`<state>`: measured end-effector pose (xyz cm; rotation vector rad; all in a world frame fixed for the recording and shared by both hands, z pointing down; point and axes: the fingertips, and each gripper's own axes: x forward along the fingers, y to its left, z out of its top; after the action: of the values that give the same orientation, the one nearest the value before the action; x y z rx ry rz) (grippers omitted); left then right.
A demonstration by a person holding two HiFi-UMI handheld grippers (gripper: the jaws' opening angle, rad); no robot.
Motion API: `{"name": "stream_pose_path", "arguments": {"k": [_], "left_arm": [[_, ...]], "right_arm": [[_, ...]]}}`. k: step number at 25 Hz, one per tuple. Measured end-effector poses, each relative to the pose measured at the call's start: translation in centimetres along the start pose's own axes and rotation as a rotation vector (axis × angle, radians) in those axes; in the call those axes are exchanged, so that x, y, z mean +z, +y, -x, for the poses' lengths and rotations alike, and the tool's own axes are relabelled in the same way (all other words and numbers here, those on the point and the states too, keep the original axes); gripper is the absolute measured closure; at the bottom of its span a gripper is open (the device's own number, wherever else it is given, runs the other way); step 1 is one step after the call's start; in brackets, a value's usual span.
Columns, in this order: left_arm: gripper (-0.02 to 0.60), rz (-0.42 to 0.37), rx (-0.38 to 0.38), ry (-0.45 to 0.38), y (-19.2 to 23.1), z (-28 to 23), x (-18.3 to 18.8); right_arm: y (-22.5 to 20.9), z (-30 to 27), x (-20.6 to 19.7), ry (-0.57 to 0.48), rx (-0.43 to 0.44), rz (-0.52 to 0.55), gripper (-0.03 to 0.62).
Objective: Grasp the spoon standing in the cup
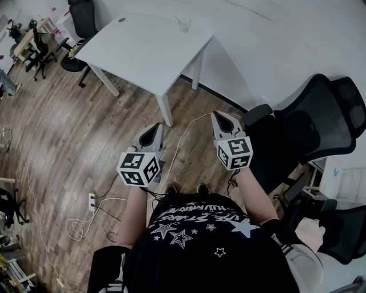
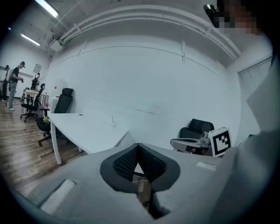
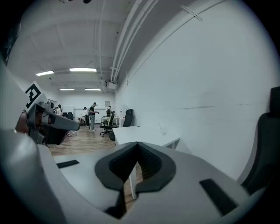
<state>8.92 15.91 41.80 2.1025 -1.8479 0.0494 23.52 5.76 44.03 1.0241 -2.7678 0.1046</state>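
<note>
**Tools.** Your left tool [image 1: 153,127] and your right tool [image 1: 220,114] hang side by side in the air over the floor, short of the counter and apart from each other. Each has its jaws pressed together with nothing between them. The left gripper view [image 2: 138,146] and the right gripper view [image 3: 138,144] show the same. Each marker cube [image 1: 139,169] sits at the rear of its tool.

**Surface.** One white counter [image 1: 143,51] on white legs stands ahead of you, set at an angle to the wall [image 1: 274,46]. Its top is almost bare.

**Task item.** A thin upright thing [image 1: 183,24] stands near the counter's far edge, close to its right corner by the wall. It is too small to tell whether it is the spoon in the cup. It is well apart from both tools.

**Room.**
- Wood-plank floor [image 1: 63,126].
- White cable [image 1: 177,149] trailing across the floor to a power strip [image 1: 91,201].
- Black mesh chair [image 1: 320,126] just to your right.
- Black office chair [image 1: 83,17] past the counter's far left corner.
- Ceiling strip lights [image 3: 82,70].
- People [image 3: 92,116] standing at the far end.
</note>
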Motion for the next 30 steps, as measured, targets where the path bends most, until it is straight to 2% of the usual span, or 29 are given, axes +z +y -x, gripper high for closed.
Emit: {"name": "stream_pose_path", "arguments": {"k": [5,14,18,30], "left_arm": [[0.574,-0.014,0.01,-0.01,1.1,1.2,0.2],[0.574,-0.015,-0.011,-0.02,2.5,2.1,0.5],[0.574,-0.012,-0.02,-0.011,3.5,2.8,0.3],[0.574,0.011,-0.017,0.02,11.2,6.8,-0.6]], "right_arm": [[1.5,-0.2,0.7,-0.019,0.01,0.017,0.585],[2.9,-0.3,0.8,-0.009,-0.022,0.022,0.585],[3.9,-0.5,1.4,-0.057,-0.03,0.023,0.585],[8.6,-4.0,0.8,-0.031,-0.097,-0.018,0.585]]}}
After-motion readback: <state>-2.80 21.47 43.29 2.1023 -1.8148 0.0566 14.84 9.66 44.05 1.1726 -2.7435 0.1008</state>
